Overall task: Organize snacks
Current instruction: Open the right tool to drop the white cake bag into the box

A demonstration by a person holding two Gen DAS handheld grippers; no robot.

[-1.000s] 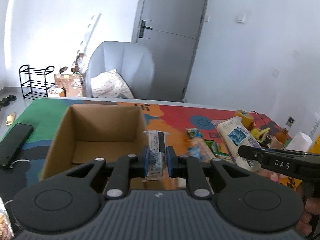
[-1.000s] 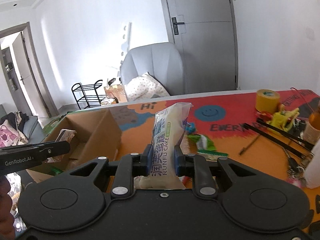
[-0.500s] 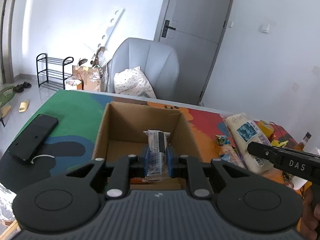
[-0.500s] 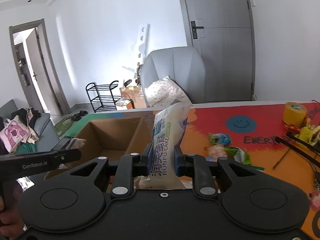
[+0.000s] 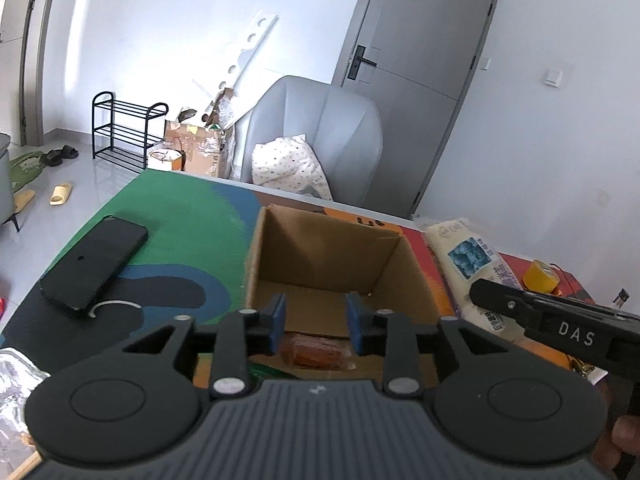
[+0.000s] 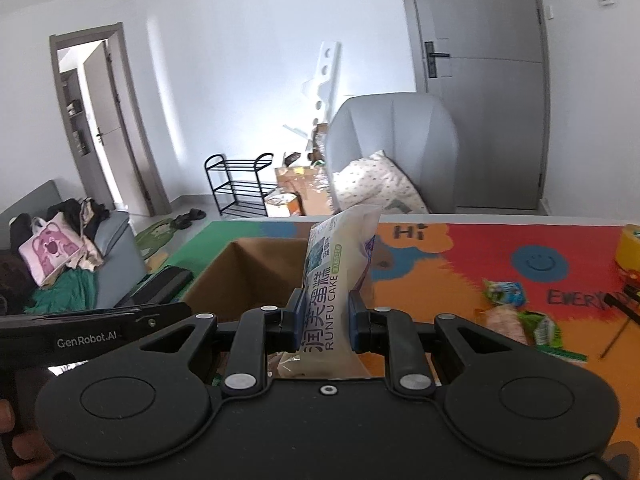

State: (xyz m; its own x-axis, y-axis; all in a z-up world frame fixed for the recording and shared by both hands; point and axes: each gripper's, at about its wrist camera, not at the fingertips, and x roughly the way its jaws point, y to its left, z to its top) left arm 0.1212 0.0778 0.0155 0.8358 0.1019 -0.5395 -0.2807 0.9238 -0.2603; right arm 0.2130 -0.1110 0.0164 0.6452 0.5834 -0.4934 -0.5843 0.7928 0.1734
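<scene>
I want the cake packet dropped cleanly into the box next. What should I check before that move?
1. Right gripper shut on the cake packet: ok.
2. Left gripper jaws opening, nothing between them: ok.
3. Cardboard box open on top, with bare floor showing: ok.
4. Cake packet over the box opening: cannot tell; it overlaps the box's right wall in the right wrist view.
5. Left gripper out of the drop path: not ok, it hangs over the box's near edge.
</scene>
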